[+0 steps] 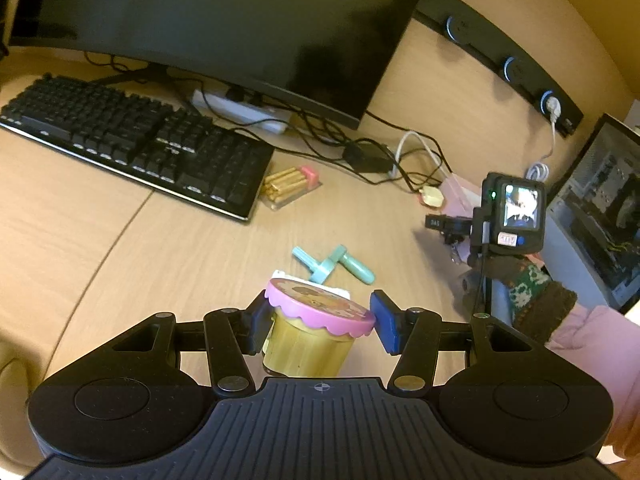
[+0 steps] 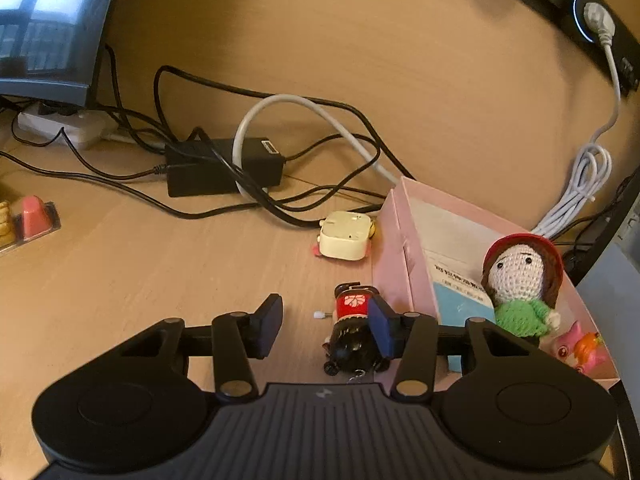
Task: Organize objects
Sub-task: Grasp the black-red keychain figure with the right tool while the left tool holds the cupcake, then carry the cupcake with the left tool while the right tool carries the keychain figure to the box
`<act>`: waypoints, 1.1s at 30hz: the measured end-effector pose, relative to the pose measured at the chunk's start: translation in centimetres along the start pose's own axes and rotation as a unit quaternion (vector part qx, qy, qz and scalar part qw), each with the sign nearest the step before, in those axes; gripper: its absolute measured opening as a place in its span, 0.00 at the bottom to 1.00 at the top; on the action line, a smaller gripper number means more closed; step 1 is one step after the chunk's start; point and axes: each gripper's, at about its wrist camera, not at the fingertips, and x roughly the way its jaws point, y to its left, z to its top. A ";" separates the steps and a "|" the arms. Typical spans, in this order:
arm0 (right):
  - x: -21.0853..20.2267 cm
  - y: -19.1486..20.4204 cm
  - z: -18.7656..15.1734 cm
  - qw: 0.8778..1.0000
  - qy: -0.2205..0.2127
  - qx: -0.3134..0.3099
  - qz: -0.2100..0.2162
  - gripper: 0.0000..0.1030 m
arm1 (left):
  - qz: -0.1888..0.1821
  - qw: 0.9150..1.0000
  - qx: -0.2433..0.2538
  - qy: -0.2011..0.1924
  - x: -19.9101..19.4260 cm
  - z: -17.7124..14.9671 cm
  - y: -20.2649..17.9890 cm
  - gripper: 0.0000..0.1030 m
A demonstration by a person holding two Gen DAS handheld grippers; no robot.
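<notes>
Left wrist view first: my left gripper point(image 1: 320, 320) is clamped on a little yellow tub point(image 1: 308, 346) with a pink scalloped lid point(image 1: 320, 307). Both blue pads sit against it, the near-left one on the tub wall, the right one up at the lid's edge. The tub looks lifted a bit over the wooden desk point(image 1: 100, 240), but I honestly can't tell if its bottom is touching. Just past it lies a mint-green plastic toy point(image 1: 334, 265), flat on the desk. Further back there's a blister pack of gold bits with a pink piece point(image 1: 290, 185), right beside the corner of the black keyboard point(image 1: 132, 140), with the dark monitor point(image 1: 224, 24) behind. Off to the right I can see my other rig, held by a hand in a brown and green knit glove point(image 1: 524, 284).

Right wrist view: the right gripper point(image 2: 324, 326) has its jaws apart with nothing pinched. A small wind-up toy in red and black point(image 2: 352, 328) sits on the desk between them, tight up against the right pad, well clear of the left one; can't say if that pad actually presses it. Just to the right is the pink box point(image 2: 394, 248), holding a crochet doll with a red hat point(image 2: 520, 276), a pink plastic figure point(image 2: 580, 350) and a white and blue card point(image 2: 460, 276). A cream square gadget point(image 2: 346, 236) sits right by the box's far corner, with the black power brick point(image 2: 224, 164) and tangled cables behind.
</notes>
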 end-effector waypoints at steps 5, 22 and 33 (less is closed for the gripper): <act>-2.5 -1.0 -0.5 0.998 0.029 0.036 0.052 0.46 | -0.035 0.999 0.007 0.021 1.8 0.2 -0.5 0.56; -7.9 -3.7 -6.9 0.986 0.029 0.088 0.136 0.53 | -0.047 0.988 0.097 0.112 9.2 0.9 -8.5 0.56; -8.6 -6.8 -8.2 0.984 0.039 0.054 0.166 0.28 | -0.045 0.983 0.132 0.123 9.9 0.6 -12.8 0.56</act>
